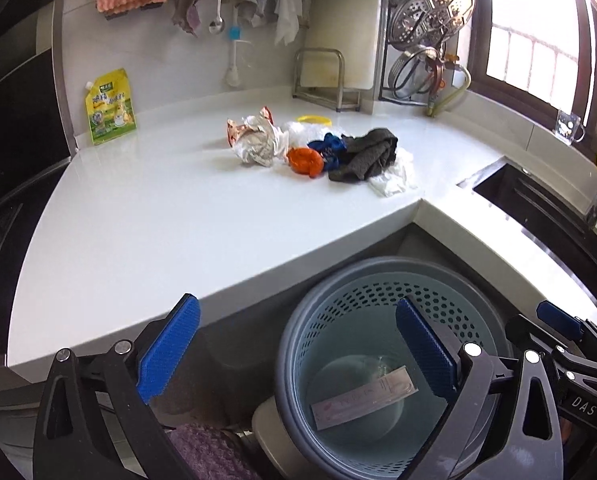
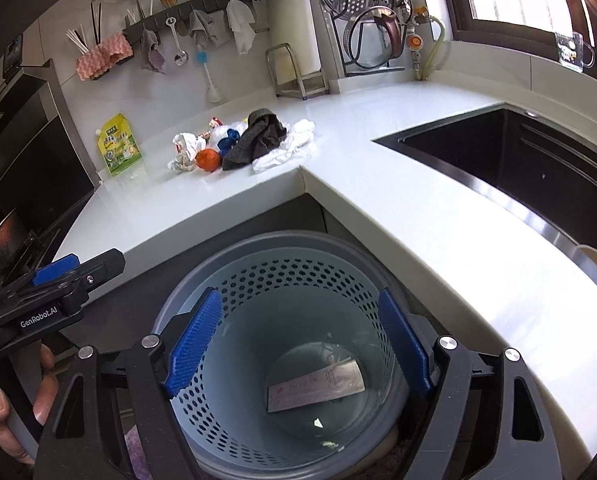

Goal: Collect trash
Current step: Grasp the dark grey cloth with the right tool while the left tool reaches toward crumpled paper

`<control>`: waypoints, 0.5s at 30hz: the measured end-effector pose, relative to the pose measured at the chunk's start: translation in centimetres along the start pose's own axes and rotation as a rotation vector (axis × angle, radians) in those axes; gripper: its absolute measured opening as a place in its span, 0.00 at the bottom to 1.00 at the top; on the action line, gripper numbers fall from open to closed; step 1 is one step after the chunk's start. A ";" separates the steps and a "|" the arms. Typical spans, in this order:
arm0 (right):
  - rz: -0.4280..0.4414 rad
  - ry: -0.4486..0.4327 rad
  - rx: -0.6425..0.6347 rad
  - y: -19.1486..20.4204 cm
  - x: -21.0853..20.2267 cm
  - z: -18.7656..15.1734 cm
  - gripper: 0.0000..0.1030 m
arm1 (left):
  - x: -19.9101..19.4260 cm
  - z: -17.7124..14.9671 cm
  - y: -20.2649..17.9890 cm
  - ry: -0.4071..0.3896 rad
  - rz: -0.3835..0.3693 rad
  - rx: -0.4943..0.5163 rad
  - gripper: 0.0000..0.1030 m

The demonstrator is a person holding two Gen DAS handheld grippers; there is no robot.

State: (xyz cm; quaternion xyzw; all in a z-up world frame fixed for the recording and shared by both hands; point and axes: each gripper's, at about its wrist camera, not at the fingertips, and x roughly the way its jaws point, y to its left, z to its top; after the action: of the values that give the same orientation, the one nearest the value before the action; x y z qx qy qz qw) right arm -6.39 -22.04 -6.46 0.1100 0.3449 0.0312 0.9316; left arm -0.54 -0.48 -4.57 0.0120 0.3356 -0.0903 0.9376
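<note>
Left gripper (image 1: 298, 350): jaws spread wide, nothing between the blue pads (image 1: 169, 346). It sits at the bottom of the left wrist view, half over the counter edge, half over the bin.

Right gripper (image 2: 300, 346): jaws spread, nothing held, directly above the bin mouth at lower centre of the right wrist view.

Waste bin (image 2: 338, 276): grey outer rim, pale blue perforated liner, on the floor in the counter's inner corner. One flat pink-and-white wrapper (image 2: 316, 386) lies on its bottom.

Trash pile (image 1: 318, 150): on the white countertop (image 1: 138, 220), centre of the left wrist view. It holds a crumpled wrapper (image 1: 258, 140), an orange piece (image 1: 304, 161), a blue piece (image 1: 326, 146), a dark grey cloth (image 1: 368, 154) and white tissue (image 1: 394, 178) under the cloth's near edge. All are touching or overlapping.

Yellow-green pouch (image 1: 110, 108): upright against the wall, upper left, well apart from the pile.

Black sink (image 2: 518, 160): right of frame.
</note>
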 end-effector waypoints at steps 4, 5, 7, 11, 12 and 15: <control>-0.005 -0.050 -0.014 0.6 0.7 2.2 0.78 | 0.2 2.2 1.2 -0.029 0.016 -0.002 0.94; 0.000 -0.055 -0.018 0.7 1.1 2.8 0.78 | 0.4 2.7 1.5 -0.035 0.023 0.000 0.94; 0.014 -0.057 -0.023 1.0 2.0 4.1 0.78 | 0.8 3.8 2.0 -0.044 0.035 -0.001 0.94; 0.021 -0.068 -0.056 2.0 3.8 6.6 0.78 | 1.8 6.1 3.0 -0.083 0.056 -0.017 0.94; 0.023 -0.071 -0.068 2.2 4.2 7.3 0.78 | 2.1 6.7 3.2 -0.090 0.064 -0.018 0.94; 0.022 -0.078 -0.093 2.9 5.7 9.3 0.78 | 3.5 8.2 3.9 -0.095 0.093 -0.026 0.94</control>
State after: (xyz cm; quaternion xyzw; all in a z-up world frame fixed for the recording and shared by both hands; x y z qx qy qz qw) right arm 4.02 -20.14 -2.50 0.0714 0.3055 0.0529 0.9480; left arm 7.95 2.09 -0.57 0.0111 0.2909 -0.0428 0.9557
